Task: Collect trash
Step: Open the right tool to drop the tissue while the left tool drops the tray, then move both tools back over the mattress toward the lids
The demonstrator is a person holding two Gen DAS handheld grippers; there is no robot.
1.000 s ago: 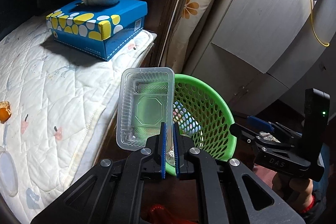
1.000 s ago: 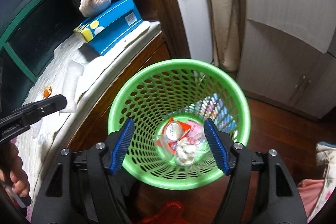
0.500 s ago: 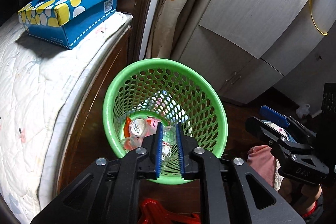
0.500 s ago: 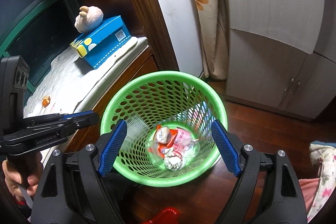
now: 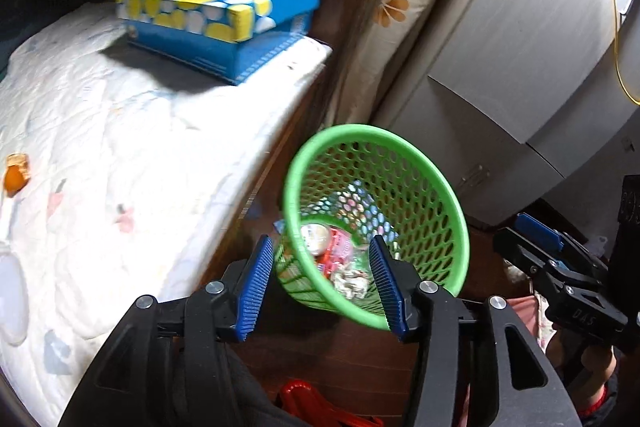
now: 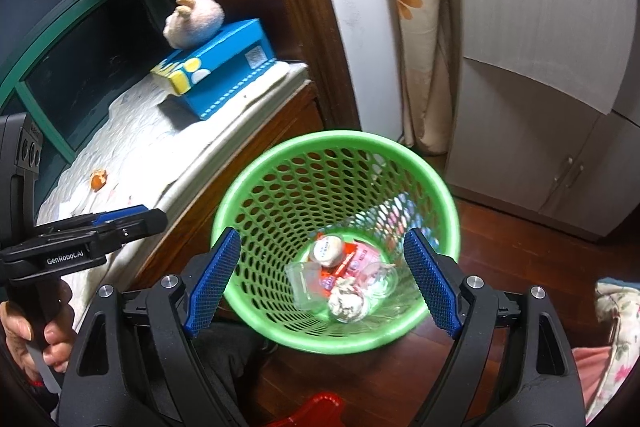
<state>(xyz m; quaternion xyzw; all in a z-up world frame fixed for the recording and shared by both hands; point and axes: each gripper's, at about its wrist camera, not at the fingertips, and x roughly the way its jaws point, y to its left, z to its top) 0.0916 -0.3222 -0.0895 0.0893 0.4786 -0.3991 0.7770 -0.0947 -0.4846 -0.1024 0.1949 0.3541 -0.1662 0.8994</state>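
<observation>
Both your hands angle their grippers steeply down over the round green perforated plastic basket (image 6: 336, 239) on the dark wooden floor beside the quilted white bed (image 5: 100, 163). Your left gripper (image 5: 320, 283) is opening, its blue pads (image 5: 256, 291) apart with nothing pinched between them. Your right gripper (image 6: 320, 283) stands wide and empty above the rim. The clear plastic tray (image 6: 304, 283) lies inside the basket among crumpled wrappers (image 6: 348, 301). A small orange scrap (image 6: 98, 179) sits on the bed.
</observation>
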